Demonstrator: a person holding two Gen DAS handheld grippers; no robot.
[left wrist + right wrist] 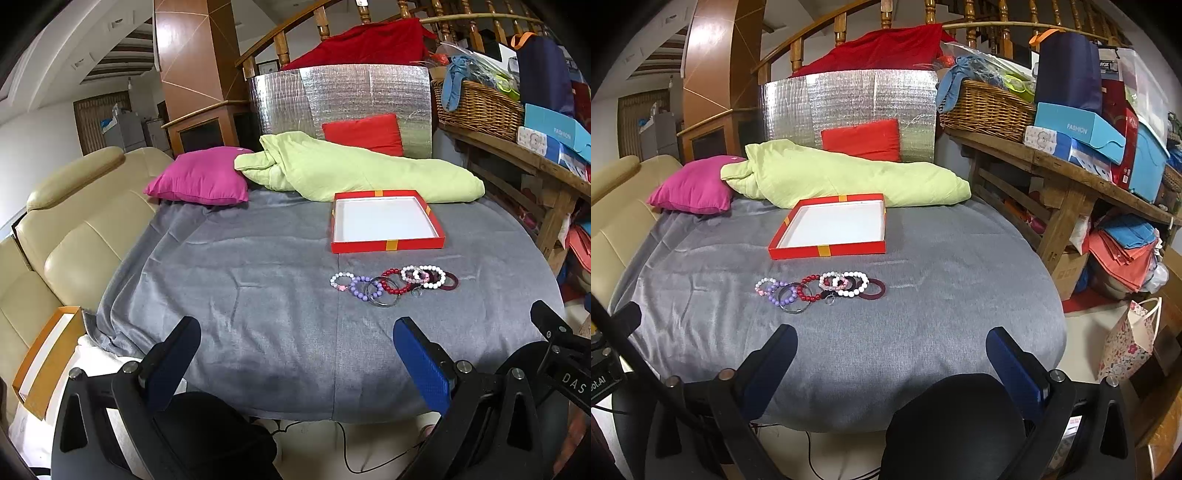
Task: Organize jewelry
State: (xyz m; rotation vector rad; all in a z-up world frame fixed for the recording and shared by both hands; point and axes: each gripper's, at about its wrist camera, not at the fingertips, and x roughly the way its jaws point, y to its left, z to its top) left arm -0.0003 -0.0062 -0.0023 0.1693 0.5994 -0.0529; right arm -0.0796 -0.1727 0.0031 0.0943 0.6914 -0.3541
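**Bracelets in a row, both grippers wide and empty**

I see a big surface covered with a grey cloth [240,295]; I take it for a bed or a low table, so I call it only the cloth. At its far edge lie a light green blanket [354,170] and a pink cushion [199,177]. In front of the blanket, toward the far right part of the cloth, stands a red box [386,245] with a white, empty bottom.

The bracelets [393,282] lie on the cloth just on the near side of the box, apart from it. They make one row, some of them overlapping, and the long axis of this row goes from left to right, parallel to the near wall of the box.

My left gripper [297,350] hangs over the near edge of the cloth, released, with nothing between its blue pads. From it the row is ahead and to the right. My right gripper [892,354] is also spread wide and empty; from it the row is ahead and a little to the left, almost in line with it. I judge that the right one has the straighter way, mainly to the dark red ring [872,288] at the right end of the row.
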